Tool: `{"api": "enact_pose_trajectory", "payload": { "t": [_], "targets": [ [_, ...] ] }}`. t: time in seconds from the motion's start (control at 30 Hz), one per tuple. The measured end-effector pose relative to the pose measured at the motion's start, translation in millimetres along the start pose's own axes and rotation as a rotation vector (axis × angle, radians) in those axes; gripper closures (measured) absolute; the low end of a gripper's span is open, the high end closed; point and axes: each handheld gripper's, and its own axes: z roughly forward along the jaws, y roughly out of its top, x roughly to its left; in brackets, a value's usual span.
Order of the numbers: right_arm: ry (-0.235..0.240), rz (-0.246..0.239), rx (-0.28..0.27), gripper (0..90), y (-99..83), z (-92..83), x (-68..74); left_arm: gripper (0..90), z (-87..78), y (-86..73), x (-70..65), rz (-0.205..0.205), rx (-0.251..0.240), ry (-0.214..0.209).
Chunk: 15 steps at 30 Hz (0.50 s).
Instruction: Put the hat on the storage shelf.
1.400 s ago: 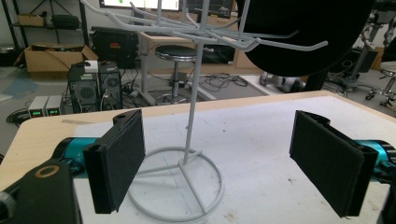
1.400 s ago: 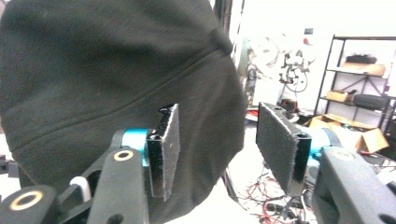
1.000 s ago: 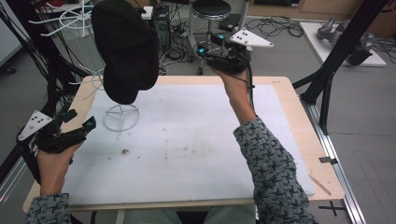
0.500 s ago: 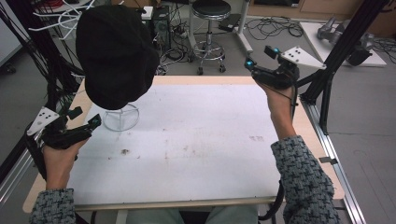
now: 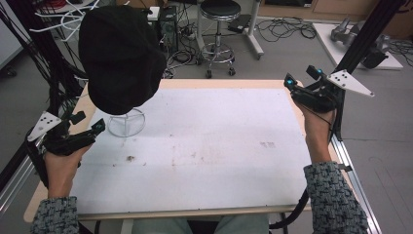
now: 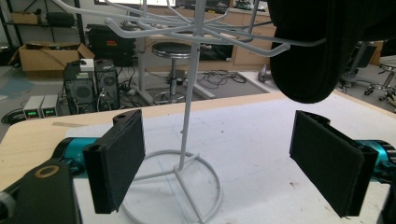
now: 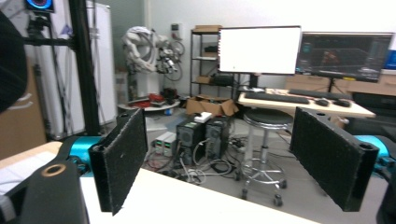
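A black hat (image 5: 121,56) hangs on a white wire stand (image 5: 126,123) at the table's back left. My left gripper (image 5: 89,122) is held open just left of the stand's base ring, nothing between its pads. In the left gripper view its open jaws (image 6: 229,158) frame the stand's pole (image 6: 190,107), with the hat (image 6: 317,46) hanging at the upper right. My right gripper (image 5: 302,77) hovers open and empty over the table's back right corner. In the right gripper view it (image 7: 229,154) faces out into the room, with the hat's edge (image 7: 9,60) at the far left.
The white table mat (image 5: 209,146) has a few small stains. Behind the table stand a stool (image 5: 218,12), computer cases and cables. A black frame post (image 5: 363,36) rises close to the right gripper. Monitors (image 7: 259,49) sit on a desk beyond.
My right gripper swept from near the hat at the back middle across to the table's back right corner. The hat shifted slightly left. The left gripper hardly moved.
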Motion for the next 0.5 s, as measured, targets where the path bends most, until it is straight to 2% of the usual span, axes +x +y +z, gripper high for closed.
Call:
{"api": "enact_pose_trajectory", "payload": {
  "t": [0.07,0.27,0.5],
  "targets": [
    [-0.007,0.003,-0.007,18.1,-5.7,-6.1,-1.7,18.4,-0.8,0.0,0.3,0.0,0.0,0.0],
    [-0.043,0.001,0.018,16.2,-25.7,-19.1,-4.5,18.3,-1.9,-0.9,0.4,0.0,0.002,0.002],
    [-0.06,0.036,0.043,12.8,-50.9,-33.9,-3.9,18.4,-2.6,-3.0,0.9,-0.003,0.007,0.006]
  ]
}}
